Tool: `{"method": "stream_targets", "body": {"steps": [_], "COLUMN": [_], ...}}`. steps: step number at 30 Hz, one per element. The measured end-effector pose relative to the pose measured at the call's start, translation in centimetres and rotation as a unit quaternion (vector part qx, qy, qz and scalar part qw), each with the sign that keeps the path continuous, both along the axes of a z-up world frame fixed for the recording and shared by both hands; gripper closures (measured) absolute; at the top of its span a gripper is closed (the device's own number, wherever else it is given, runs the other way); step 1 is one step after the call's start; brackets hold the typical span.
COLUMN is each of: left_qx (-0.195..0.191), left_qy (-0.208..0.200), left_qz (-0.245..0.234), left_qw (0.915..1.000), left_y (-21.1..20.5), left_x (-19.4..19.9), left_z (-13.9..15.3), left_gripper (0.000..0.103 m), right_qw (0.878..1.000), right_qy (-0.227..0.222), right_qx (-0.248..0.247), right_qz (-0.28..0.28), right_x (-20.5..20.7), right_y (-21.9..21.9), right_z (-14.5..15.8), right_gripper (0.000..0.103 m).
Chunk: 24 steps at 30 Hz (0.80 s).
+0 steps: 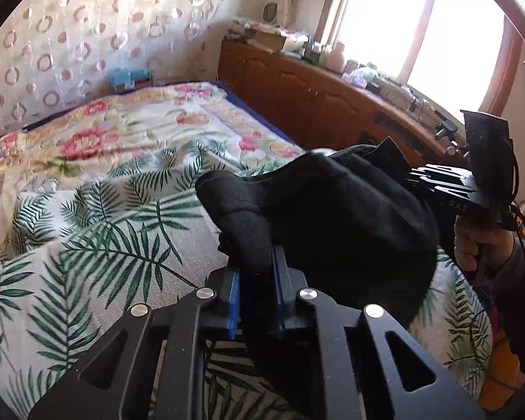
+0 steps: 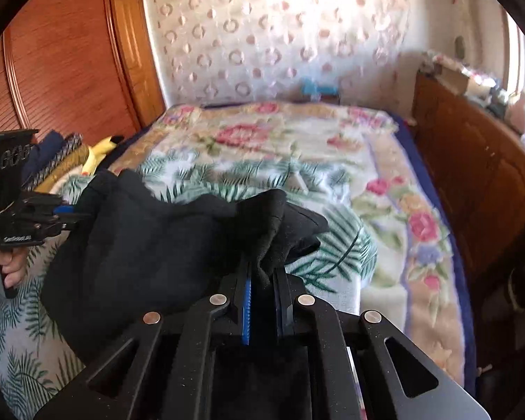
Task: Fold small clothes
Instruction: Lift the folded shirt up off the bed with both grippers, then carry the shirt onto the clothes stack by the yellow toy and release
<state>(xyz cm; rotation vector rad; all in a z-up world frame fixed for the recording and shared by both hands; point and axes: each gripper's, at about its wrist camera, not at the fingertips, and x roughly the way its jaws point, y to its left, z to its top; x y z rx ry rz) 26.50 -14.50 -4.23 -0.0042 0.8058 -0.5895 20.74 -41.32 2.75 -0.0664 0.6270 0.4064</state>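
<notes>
Garment: one black garment (image 1: 332, 217), soft and bunched, hangs off the bed between my two grippers; what kind of garment it is I cannot tell.
Left gripper (image 1: 257, 269): narrow, clamped on a gathered edge of the black cloth, which sits pinched between the blue pads.
Right gripper (image 2: 264, 273): narrow, clamped on another bunched edge of the same cloth.
Position: the garment is held above the near part of the bed (image 1: 87, 245), over the leaf-print cover; the lower part sags toward it.
Done so far: pickup at two points is complete, by my reading. No crease or fold line shows in the cloth.
Left to do: spread it flat, fold it, set it down. I judge the fold itself not yet begun.
Other clothes: a pile of fabrics (image 2: 63, 161) lies at the far left edge of the bed; whether those are folded I cannot tell.
Risk: the slack middle may crumple unless tensioned.
</notes>
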Motion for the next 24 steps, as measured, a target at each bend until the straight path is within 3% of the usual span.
{"method": "stream_targets", "body": {"steps": [10, 17, 24], "left_qx": [-0.026, -0.032, -0.035], "left_qy": [-0.094, -0.141, -0.178], "left_qz": [0.023, 0.088, 0.190], "left_qw": [0.9950, 0.9856, 0.9649], "left_y": [3.2, 10.8, 21.5], "left_x": [-6.5, -10.4, -16.0], "left_z": [7.4, 10.8, 12.6], "left_gripper": [0.088, 0.088, 0.088], "right_qw": [0.996, 0.988, 0.969], "right_qy": [-0.081, -0.129, -0.160], "right_qx": [-0.009, -0.009, -0.026], "right_qz": [0.026, 0.087, 0.184], "right_x": [-4.9, -6.2, -4.7], "right_y": [3.2, 8.8, 18.5], "right_z": [4.9, 8.4, 11.7], "right_gripper": [0.095, 0.095, 0.095]}}
